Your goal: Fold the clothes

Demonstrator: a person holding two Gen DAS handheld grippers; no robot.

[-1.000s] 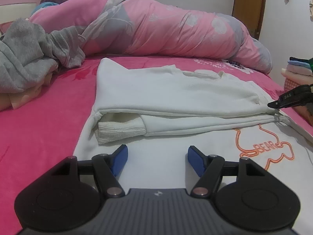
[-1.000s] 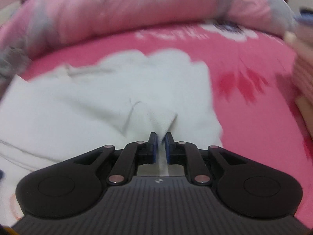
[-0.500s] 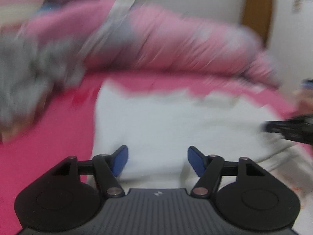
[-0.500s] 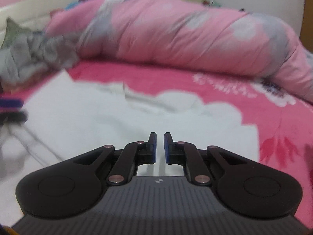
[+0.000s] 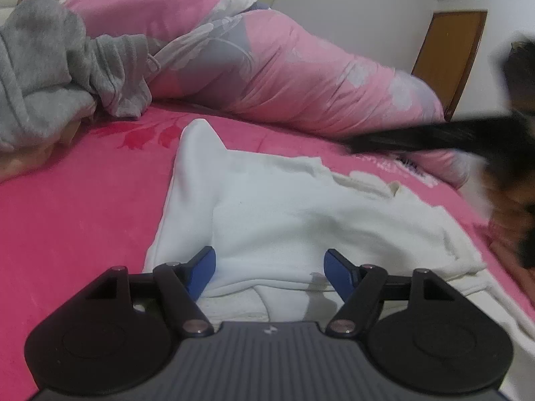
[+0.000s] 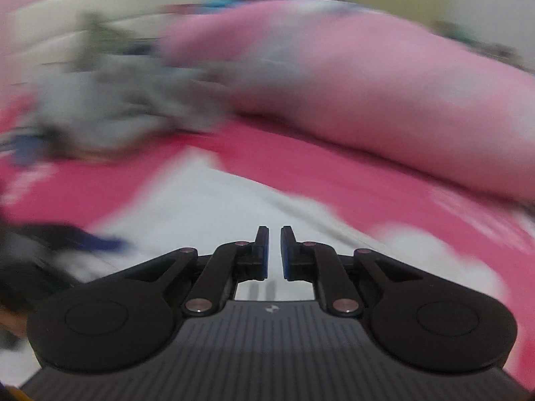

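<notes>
- The white sweatshirt (image 5: 301, 220) is lying partly folded on the bed, pretty much dead centre in the left wrist view, with one corner poking up toward the back and a ribbed cuff peeking out under the front edge.
- The left gripper (image 5: 269, 267) hangs right over the near edge of it, blue pads spread wide with nothing between them.
- The right gripper (image 6: 274, 254) has its jaws nearly together with just a thin slit left, and nothing is pinched in there. Its view is super blurry, but white fabric (image 6: 207, 207) sits below it.
- A dark blurred streak (image 5: 434, 135) cuts in from the right of the left view; probably the other gripper, can't say for sure.
- The bed is covered in a hot pink blanket (image 5: 83, 207) with darker flower prints.
- A big rolled-up pink and grey floral duvet (image 5: 267, 67) runs along the back, right behind the sweatshirt.
- A grey hoodie pile (image 5: 50, 77) is slumped at the left, well apart from the white one.
- Room-wise: pale walls and a wooden door (image 5: 448, 63) at the far right.
</notes>
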